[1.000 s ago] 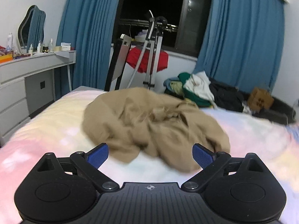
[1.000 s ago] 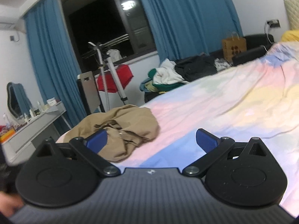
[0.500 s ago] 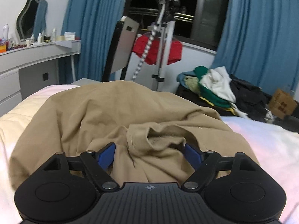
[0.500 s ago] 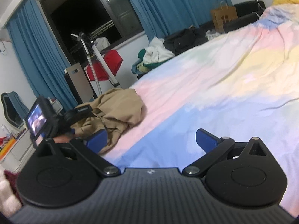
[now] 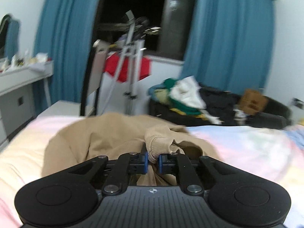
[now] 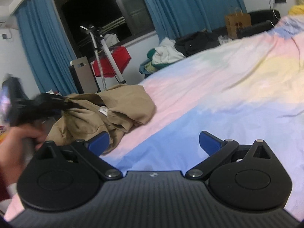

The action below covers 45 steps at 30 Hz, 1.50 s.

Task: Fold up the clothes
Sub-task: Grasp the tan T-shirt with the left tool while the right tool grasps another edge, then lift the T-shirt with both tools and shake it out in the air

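Fingers (image 5: 145, 161) just closed, pinching tan garment (image 5: 106, 138) (laundry heap (image 5: 182, 98) beyond bed (image 5: 237, 142)).

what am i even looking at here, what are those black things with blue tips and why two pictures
No robot here: a person holds a two-finger gripper in each hand, and each picture comes from a fisheye camera on one gripper, looking along its fingers. In the left one, the left gripper has just closed its blue pads on a ribbed edge of the tan garment, which lies crumpled on the pastel bedspread. In the right one, the right gripper stands open over the bedspread, holding nothing; the blurred hand with the other gripper shows at the left. The job is folding clothes.
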Each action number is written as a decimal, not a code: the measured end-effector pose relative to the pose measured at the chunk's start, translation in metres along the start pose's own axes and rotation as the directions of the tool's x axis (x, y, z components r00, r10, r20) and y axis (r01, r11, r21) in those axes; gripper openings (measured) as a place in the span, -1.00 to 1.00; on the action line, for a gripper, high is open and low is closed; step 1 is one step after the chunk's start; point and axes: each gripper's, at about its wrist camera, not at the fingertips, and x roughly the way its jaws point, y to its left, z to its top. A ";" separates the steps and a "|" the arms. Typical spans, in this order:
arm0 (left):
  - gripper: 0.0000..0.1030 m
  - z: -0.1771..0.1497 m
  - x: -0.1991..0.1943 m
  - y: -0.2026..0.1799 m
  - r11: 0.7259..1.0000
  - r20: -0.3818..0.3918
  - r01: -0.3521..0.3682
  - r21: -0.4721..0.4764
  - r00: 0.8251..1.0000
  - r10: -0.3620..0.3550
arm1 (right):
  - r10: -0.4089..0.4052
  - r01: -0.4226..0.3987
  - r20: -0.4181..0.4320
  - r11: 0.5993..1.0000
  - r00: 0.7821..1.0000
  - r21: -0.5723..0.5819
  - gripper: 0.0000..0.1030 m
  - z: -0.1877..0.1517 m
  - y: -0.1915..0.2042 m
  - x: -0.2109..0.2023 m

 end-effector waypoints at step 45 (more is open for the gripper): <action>-0.08 -0.093 -0.195 0.066 0.980 -0.174 0.084 0.181 0.983 -0.053 | 0.115 -0.112 0.047 0.991 0.992 -0.068 -0.87 -0.005 0.069 -0.001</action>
